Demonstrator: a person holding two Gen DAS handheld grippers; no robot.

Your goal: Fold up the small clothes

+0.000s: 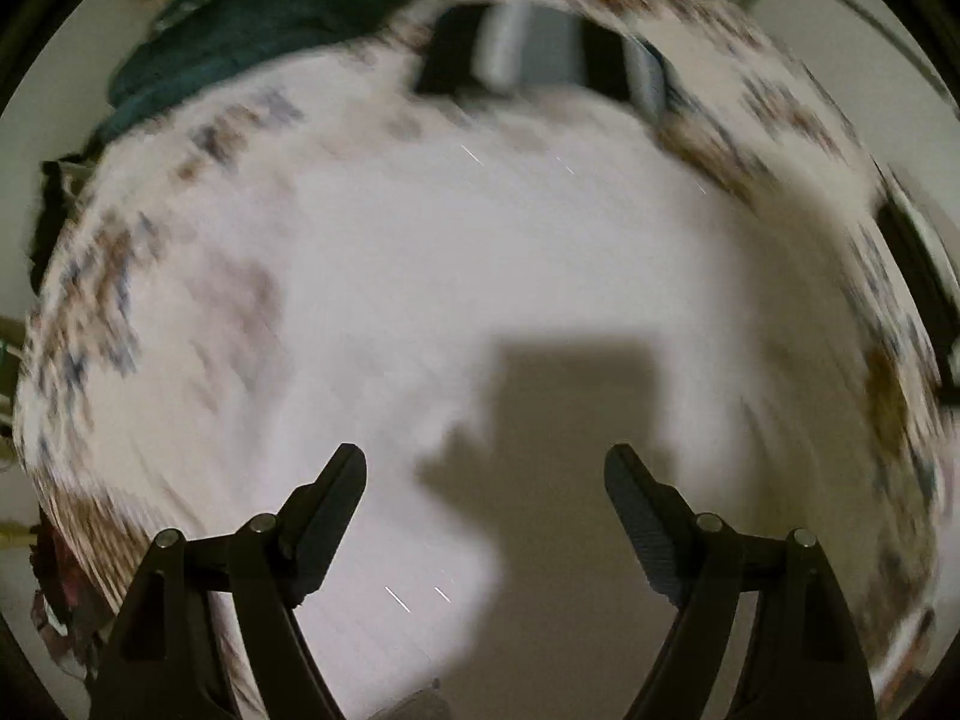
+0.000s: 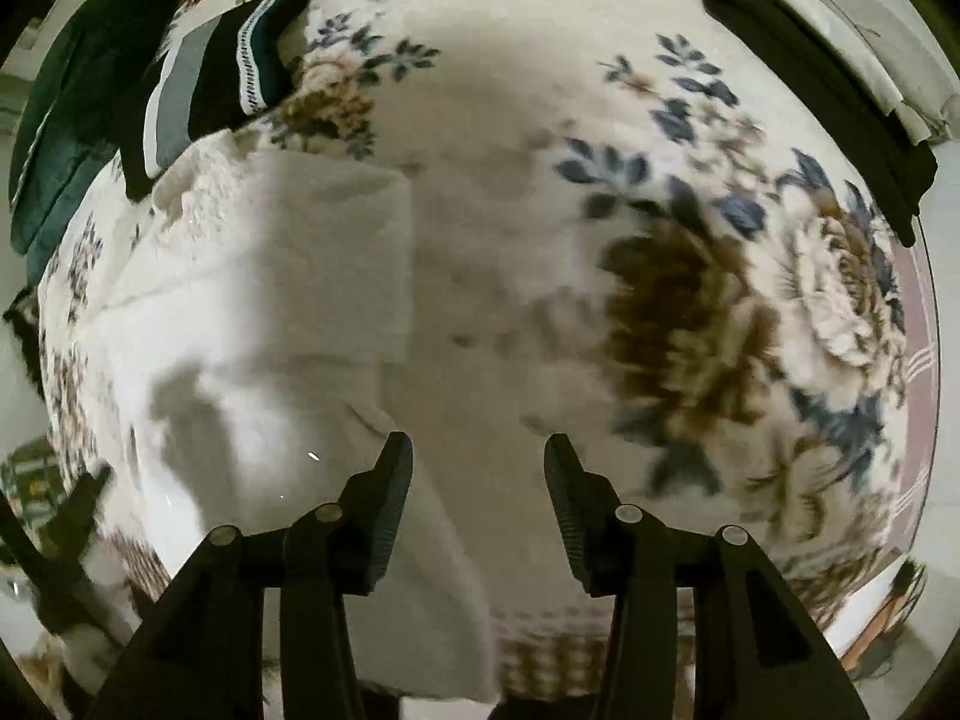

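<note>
A white textured garment (image 2: 288, 276) lies spread on a floral blanket (image 2: 690, 300), with one part folded over into a square flap. It fills the blurred left wrist view (image 1: 420, 276). My left gripper (image 1: 486, 474) is open and empty just above the white garment. My right gripper (image 2: 478, 468) is open and empty, over the garment's right edge where it meets the blanket. The left gripper's fingers (image 2: 78, 504) show at the left edge of the right wrist view.
A folded black and grey striped garment (image 2: 210, 84) lies at the far left of the blanket, also in the left wrist view (image 1: 540, 54). A dark green garment (image 2: 66, 120) lies beside it. A black folded item (image 2: 828, 102) lies at the far right.
</note>
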